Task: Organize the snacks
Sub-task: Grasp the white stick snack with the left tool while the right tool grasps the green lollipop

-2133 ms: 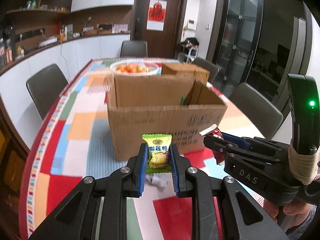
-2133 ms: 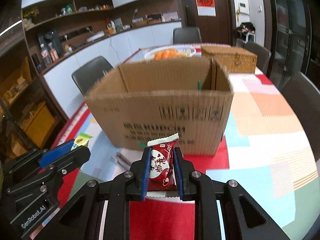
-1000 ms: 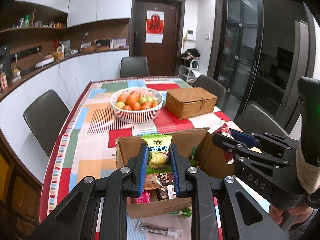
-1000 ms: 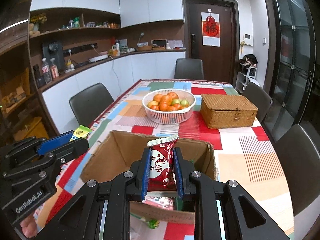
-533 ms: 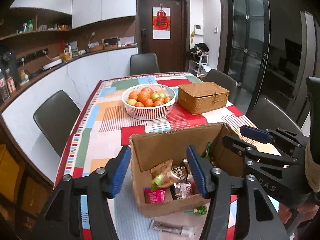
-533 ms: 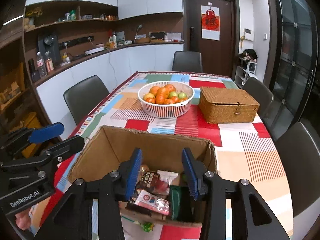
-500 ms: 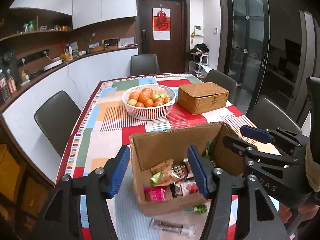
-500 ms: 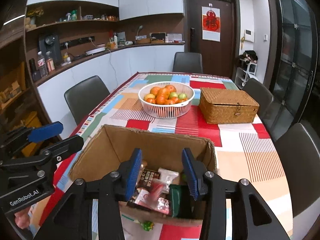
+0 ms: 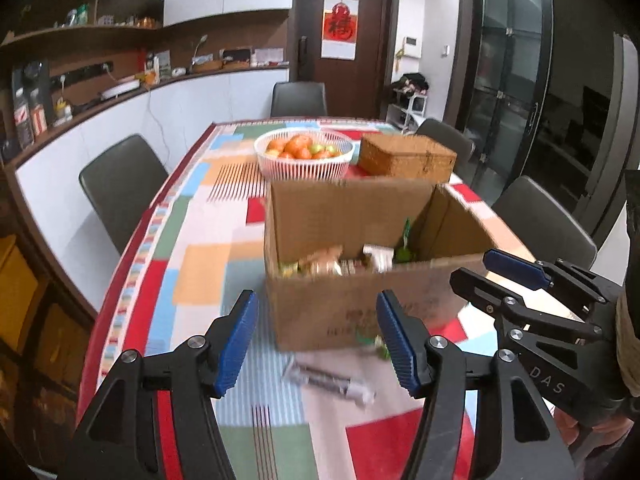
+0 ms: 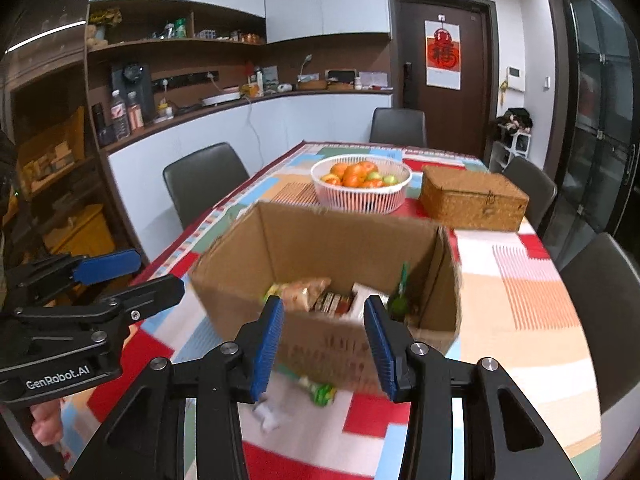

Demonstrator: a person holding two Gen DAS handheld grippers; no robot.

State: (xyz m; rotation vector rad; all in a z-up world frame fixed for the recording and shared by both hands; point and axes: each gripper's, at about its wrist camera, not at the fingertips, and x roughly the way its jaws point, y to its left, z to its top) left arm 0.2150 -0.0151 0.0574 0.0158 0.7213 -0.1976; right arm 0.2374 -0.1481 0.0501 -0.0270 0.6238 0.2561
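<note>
From the left wrist view, the left gripper (image 9: 316, 338) is being held with its jaws spread wide and nothing between them, in front of the cardboard box (image 9: 352, 300). Snack packets (image 9: 332, 262) are lying inside the box, blurred and hard to tell apart. A long clear-wrapped snack (image 9: 328, 380) is lying on the worktop (image 9: 200, 264) just in front of the box, and a green-wrapped candy (image 9: 380, 344) is lying at the box's front foot. The right gripper (image 9: 496, 276) is being held to the right of the box, its jaws apart and empty. Behind the box, a white fruit basket (image 9: 304, 160) and a wicker case (image 9: 406, 158) are standing.

From the right wrist view, the right gripper (image 10: 322, 342) is being held before the box (image 10: 348, 240) with jaws released, gripping nothing. Packets (image 10: 320, 298) are resting on the box floor. A green candy (image 10: 320, 392) and a white wrapper (image 10: 268, 416) are lying on the worktop (image 10: 536, 344) in front of the box. The left gripper (image 10: 136, 276) is being held left of the box, jaws parted. The fruit basket (image 10: 360, 192) and wicker case (image 10: 472, 200) are sitting behind the box.
</note>
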